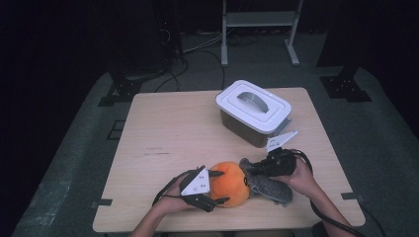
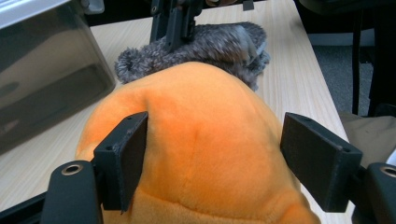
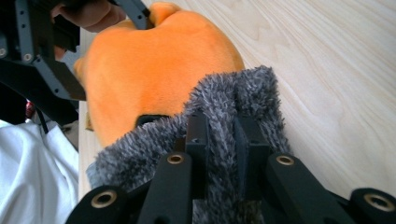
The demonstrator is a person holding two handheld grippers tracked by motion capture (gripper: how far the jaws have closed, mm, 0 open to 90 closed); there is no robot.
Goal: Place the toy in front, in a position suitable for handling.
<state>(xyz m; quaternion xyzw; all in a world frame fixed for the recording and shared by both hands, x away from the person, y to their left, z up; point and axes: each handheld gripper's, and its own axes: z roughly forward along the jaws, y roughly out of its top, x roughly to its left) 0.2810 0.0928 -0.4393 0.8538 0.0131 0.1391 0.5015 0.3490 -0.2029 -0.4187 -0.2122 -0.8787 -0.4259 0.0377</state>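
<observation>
Near the front edge of the tabletop [image 1: 163,128], pale wood-grain laminate, sits an orange plush toy [image 1: 230,183]: rounded, soft, short smooth pile, a seam line running over its dome in the left gripper view. Touching its right side lies a grey furry plush piece [image 1: 271,185], shaggy longer pile, lumpy and elongated, mottled grey-brown.

Left tool [image 1: 213,187]: black, two flat rectangular pads, grey three-cornered plate on top. It stands spread wide around the orange plush, one pad on each flank. In the left gripper view the left pad [image 2: 128,156] touches the fabric; the right pad [image 2: 317,158] sits just beside it, contact unclear. Not clamped.

Right tool [image 1: 249,170]: black, clenched on the grey fur. In the right gripper view a tuft of the grey furry plush piece [image 3: 236,107] is pinched between the two narrow jaws, fur bulging above and around them. Orange plush toy [image 3: 159,65] lies just beyond the jaws, pressed against the fur, with the left tool farther off at upper left.

Behind, toward the far right of the tabletop, stands a storage box [image 1: 253,112]: dark translucent rectangular body, white lid with rounded corners and a grey arched handle, lid shut. It lies well apart from the orange plush; the right tool's grey plate is near its front corner.
</observation>
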